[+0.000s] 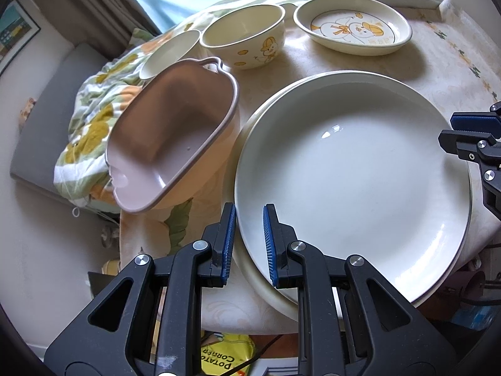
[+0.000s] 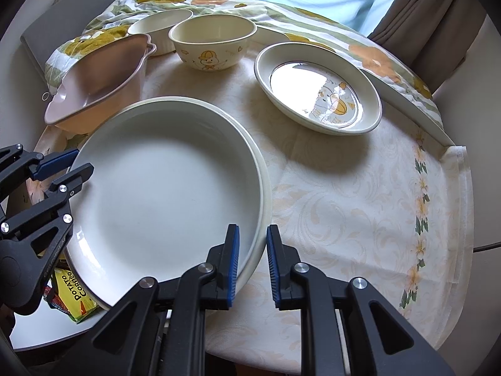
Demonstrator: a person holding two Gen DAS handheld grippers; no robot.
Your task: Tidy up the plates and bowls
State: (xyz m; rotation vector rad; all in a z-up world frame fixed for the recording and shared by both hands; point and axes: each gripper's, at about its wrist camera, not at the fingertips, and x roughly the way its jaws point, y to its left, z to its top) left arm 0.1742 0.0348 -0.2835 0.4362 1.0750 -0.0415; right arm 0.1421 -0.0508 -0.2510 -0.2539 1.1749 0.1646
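A large white plate (image 1: 353,181) lies stacked on another white plate (image 1: 269,291) at the table's near side; it also shows in the right wrist view (image 2: 162,188). My left gripper (image 1: 249,244) is open, its jaws straddling the left rim of the plates. My right gripper (image 2: 253,263) is open, its jaws straddling the right rim; it shows at the right edge of the left wrist view (image 1: 469,134). Behind stand a pink handled dish (image 1: 169,138), a cream duck bowl (image 1: 247,40), a small white ribbed bowl (image 1: 169,53) and an oval duck plate (image 1: 353,28).
The round table has a cream floral cloth (image 2: 360,219). A flowered fabric (image 1: 94,122) is bunched at the back and left. A long white dish (image 2: 404,106) lies behind the oval plate. A yellow snack packet (image 2: 73,294) lies below the table edge.
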